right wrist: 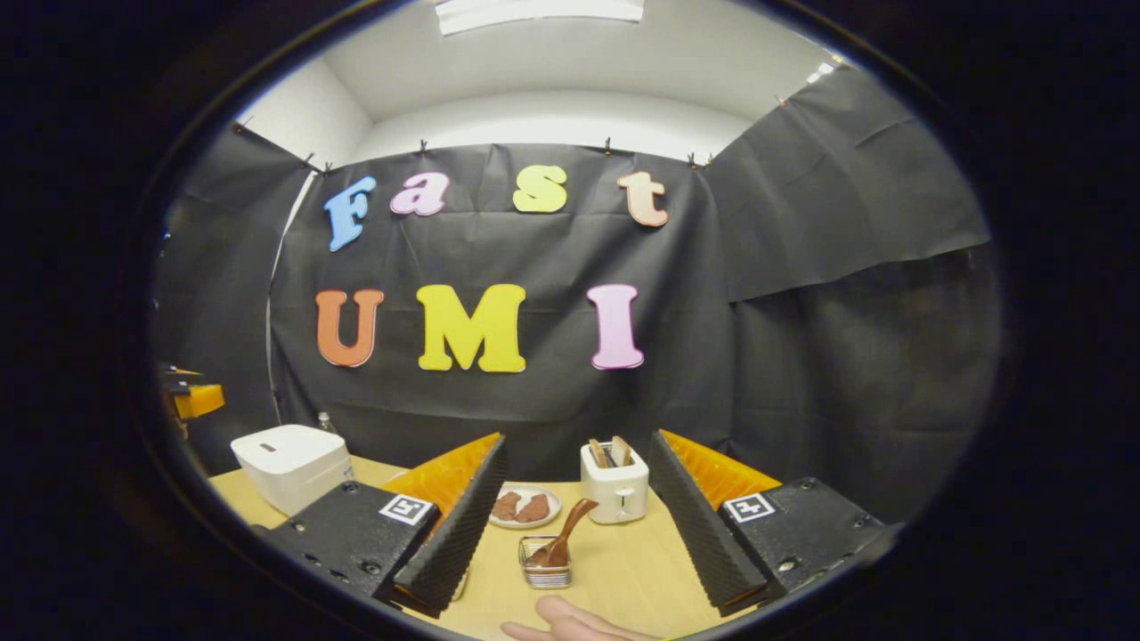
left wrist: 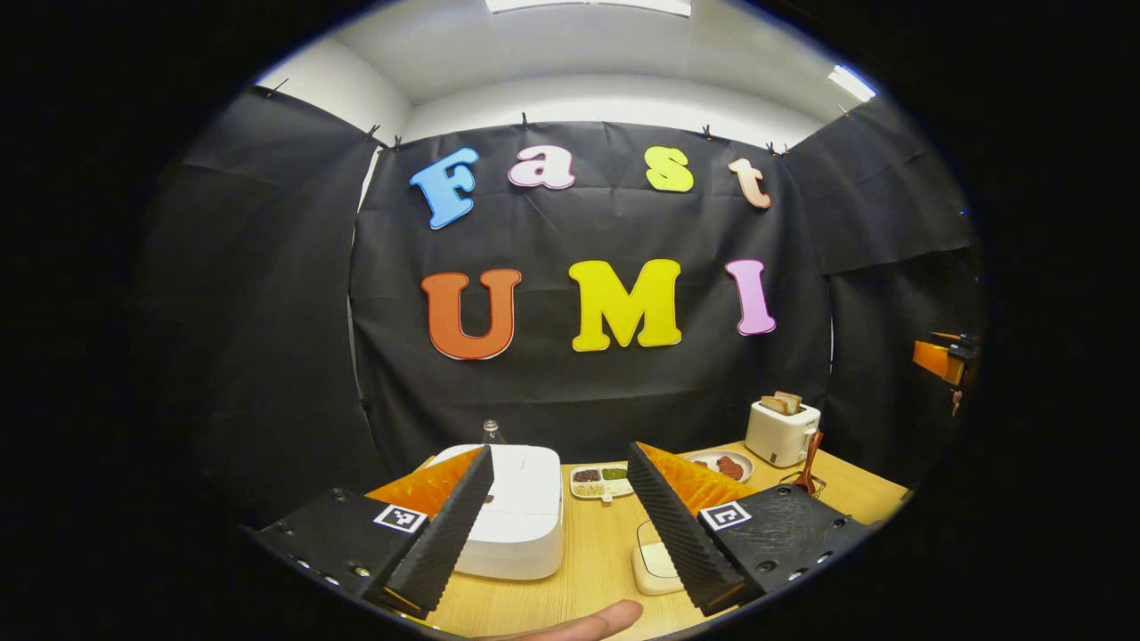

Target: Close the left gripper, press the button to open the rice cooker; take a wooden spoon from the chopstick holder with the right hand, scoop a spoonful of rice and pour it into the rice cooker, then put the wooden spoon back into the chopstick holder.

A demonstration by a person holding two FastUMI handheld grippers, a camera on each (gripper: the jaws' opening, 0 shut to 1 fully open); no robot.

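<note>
So at this point nothing had been touched, as far as I could judge. Nearest in the left gripper view, a fingertip (left wrist: 595, 620) poked in at the bottom edge, and the left gripper (left wrist: 559, 525) sat with its jaws spread wide and nothing between them, above the wooden table (left wrist: 597, 552). The task wants it closed before pressing the button, probably so the two fingers make one blunt poker, so that step wasn't done. Just past its fingers was the white rice cooker (left wrist: 512, 516), lid down, lined up a bit left of centre, which made sense for a straight push forward. A small flat cream pad (left wrist: 655, 568) lay by the right finger; couldn't tell what it was. Beyond that sat a divided tray of grains (left wrist: 601, 482), presumably where the rice comes from, though I couldn't tell which compartment.

In the right gripper view, the right gripper (right wrist: 570, 525) was also wide open and empty, pointed pretty much at the chopstick holder (right wrist: 546, 564) with the wooden spoon (right wrist: 561, 534) leaning in it, handle up and tilted right, easy to pinch. Farther back were a plate (right wrist: 525, 508) with brownish food and a toaster (right wrist: 614, 485) holding bread.
</note>
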